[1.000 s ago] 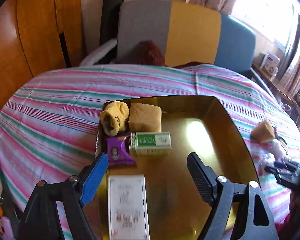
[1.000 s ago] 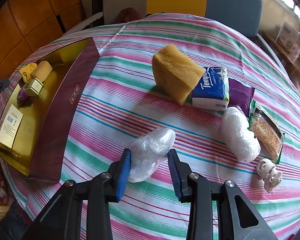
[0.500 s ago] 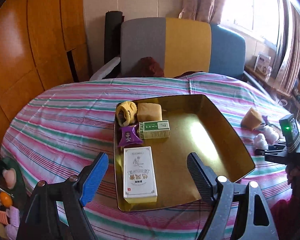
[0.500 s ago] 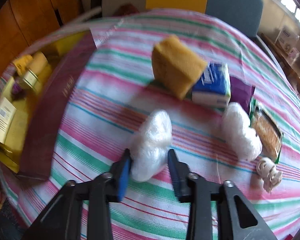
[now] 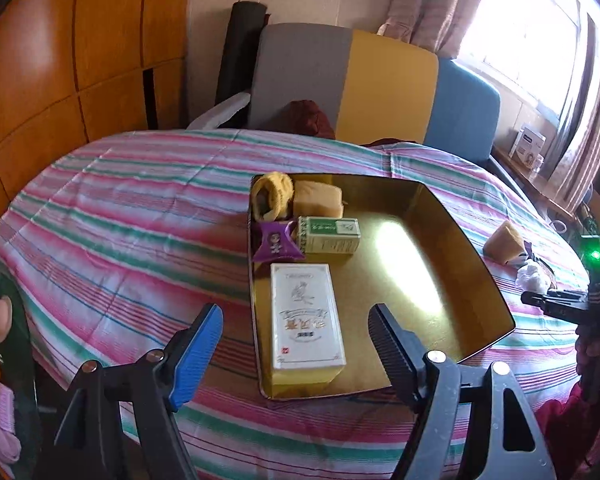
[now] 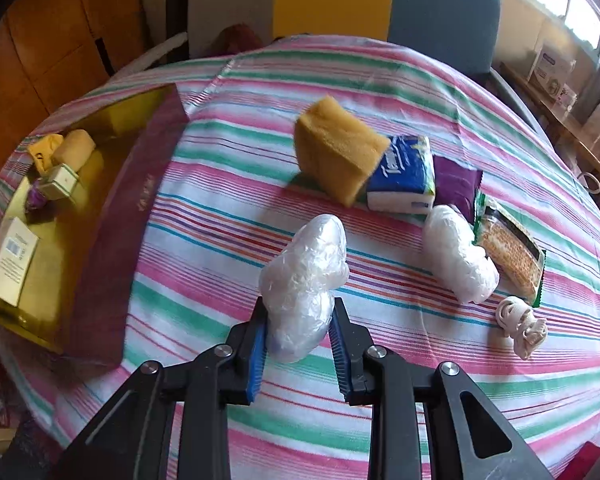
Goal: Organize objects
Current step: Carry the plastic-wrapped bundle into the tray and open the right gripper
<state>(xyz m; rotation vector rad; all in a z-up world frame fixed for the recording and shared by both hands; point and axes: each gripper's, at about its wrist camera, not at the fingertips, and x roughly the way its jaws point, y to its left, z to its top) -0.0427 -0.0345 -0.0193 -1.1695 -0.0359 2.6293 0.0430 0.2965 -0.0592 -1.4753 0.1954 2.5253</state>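
Note:
My right gripper (image 6: 299, 338) is shut on a clear plastic bag bundle (image 6: 306, 284) and holds it just above the striped tablecloth. The gold tray (image 6: 136, 184) stands to its left. In the left wrist view my left gripper (image 5: 296, 354) is open and empty, back from the near edge of the gold tray (image 5: 452, 236). The tray holds a white box (image 5: 305, 316), a green box (image 5: 330, 235), a purple packet (image 5: 276, 240), a yellow cloth (image 5: 272, 198) and a tan sponge (image 5: 318, 199).
On the cloth to the right lie a tan sponge (image 6: 338, 152), a blue tissue pack (image 6: 404, 172), a purple packet (image 6: 456, 184), a second plastic bundle (image 6: 458, 256), a cracker packet (image 6: 508, 248) and a white cord (image 6: 520, 322). Chairs (image 5: 352, 88) stand behind the table.
My right gripper has closed on the plastic bundle and lifted it slightly. My left gripper has drawn back from over the tray to beyond its near edge.

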